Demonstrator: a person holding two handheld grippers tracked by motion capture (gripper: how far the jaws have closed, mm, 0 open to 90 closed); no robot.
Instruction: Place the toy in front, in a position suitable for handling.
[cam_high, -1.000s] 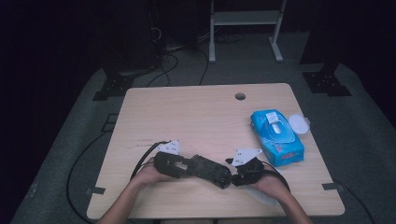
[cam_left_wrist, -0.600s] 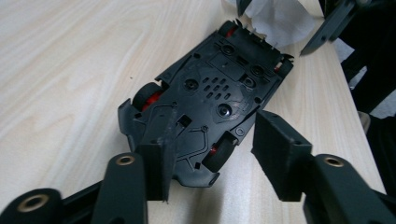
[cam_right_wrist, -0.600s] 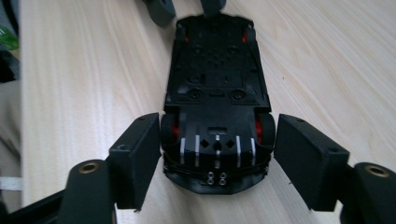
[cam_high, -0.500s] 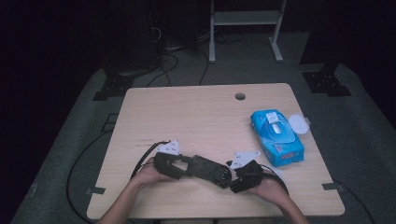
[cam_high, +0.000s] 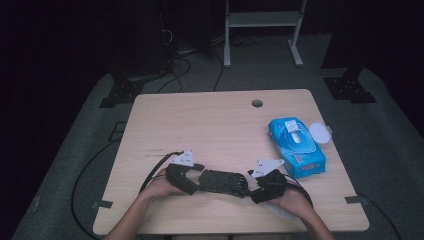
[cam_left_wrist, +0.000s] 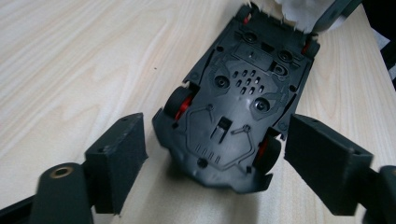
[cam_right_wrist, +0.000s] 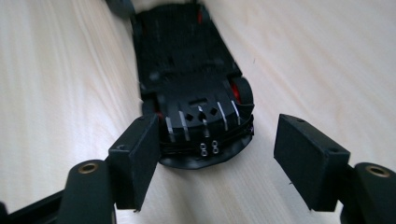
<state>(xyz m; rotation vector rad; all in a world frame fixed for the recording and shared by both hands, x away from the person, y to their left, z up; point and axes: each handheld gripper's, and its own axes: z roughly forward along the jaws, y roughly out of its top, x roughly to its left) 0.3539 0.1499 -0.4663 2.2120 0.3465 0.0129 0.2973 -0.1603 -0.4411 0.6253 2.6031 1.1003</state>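
Currently:
Toy car (cam_high: 222, 182): upside down on table (cam_high: 210, 125), chassis exposed (presumably for inspection).
Left gripper (cam_left_wrist: 215, 154): fingers apart, flanking car's one end.
Right gripper (cam_right_wrist: 215, 154): fingers apart, flanking car's other end.

Toy car (cam_high: 222, 182) lies upside down on the table (cam_high: 200, 125), near edge, about centre, lengthwise left to right. Left gripper (cam_high: 197, 181) at its left end, right gripper (cam_high: 252, 187) at its right end, jaws either side of the car's ends. Wipes pack (cam_high: 296, 147) right of the car, a bit farther back. Round lid (cam_high: 320, 133) just right of the pack, touching it. Hole (cam_high: 257, 103) in the table near the far edge, right of centre.
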